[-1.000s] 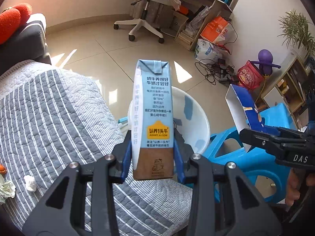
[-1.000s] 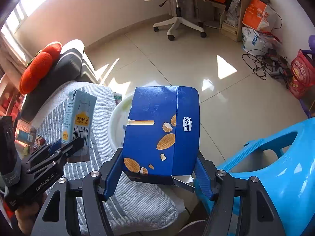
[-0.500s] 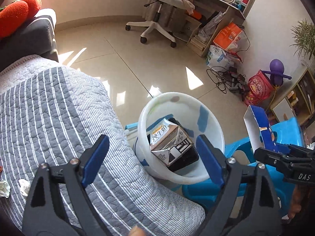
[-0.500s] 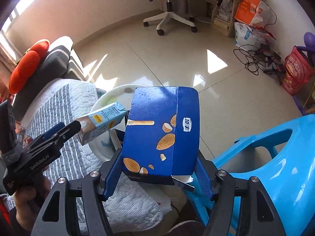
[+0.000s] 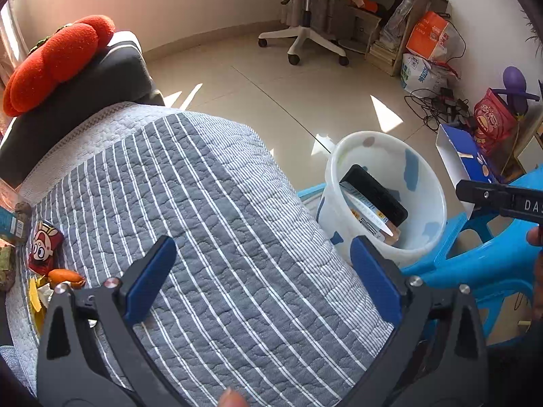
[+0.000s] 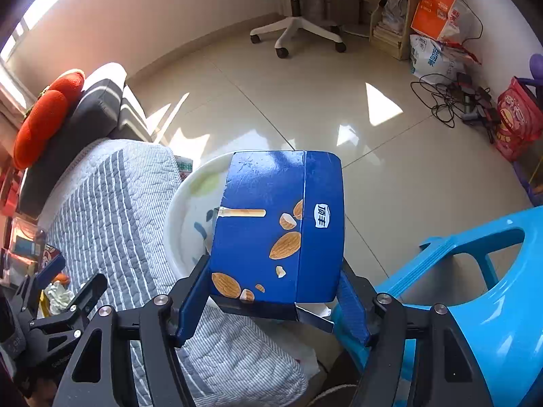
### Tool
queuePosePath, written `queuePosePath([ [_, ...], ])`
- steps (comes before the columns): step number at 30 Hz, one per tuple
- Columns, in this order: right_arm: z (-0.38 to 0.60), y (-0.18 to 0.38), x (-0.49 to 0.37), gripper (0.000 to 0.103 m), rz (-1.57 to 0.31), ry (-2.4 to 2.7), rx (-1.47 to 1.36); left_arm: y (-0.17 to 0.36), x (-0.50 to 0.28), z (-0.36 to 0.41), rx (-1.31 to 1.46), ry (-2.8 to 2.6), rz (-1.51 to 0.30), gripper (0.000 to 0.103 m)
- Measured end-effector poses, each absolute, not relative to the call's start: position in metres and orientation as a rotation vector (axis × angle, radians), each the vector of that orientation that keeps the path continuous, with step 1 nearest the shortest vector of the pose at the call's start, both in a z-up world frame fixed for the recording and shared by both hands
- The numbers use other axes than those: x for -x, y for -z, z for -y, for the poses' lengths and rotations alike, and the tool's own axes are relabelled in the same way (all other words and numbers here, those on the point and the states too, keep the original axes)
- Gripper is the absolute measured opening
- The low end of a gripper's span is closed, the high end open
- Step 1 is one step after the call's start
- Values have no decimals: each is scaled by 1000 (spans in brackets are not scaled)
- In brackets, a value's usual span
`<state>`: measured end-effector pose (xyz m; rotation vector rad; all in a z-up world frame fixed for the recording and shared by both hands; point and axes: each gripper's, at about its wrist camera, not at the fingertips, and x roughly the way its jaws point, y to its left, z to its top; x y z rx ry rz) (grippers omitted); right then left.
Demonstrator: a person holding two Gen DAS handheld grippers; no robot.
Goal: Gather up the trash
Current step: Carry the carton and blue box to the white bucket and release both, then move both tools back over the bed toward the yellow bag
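The left gripper hangs over the grey quilted blanket with white stripes, its 2 blue-padded fingers spread wide around nothing. The right gripper has its fingers clamped on a dark blue cardboard snack box printed with almonds, held over the white plastic bin. In the bin lie a black box and a milk carton. Wrappers lie on the blanket's left edge.

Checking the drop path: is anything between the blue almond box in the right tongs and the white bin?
Nothing visible. The blue almond box hangs clamped in the right tongs beside the white bin, whose open mouth holds only earlier trash.
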<state>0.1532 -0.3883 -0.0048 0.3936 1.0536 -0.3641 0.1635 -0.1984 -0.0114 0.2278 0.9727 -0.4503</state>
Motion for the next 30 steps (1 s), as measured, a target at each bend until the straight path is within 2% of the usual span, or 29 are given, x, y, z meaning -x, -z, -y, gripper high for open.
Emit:
queuePosePath([
  [6,377,8,-169,74,-1045,363,-374,3,-162,158,-186,408,-992,102],
  [9,369,7,-177,85,-1039,382,-340,-5,-161,135,-171,377,-987,102],
  [20,317,-8,-191,85,-1036,319,-320,-25,-162,40,-96,253,-984,102],
  [30,246,-30,-197,85,-989,184,-269,-42,-168,-80,53,52,-966,102],
])
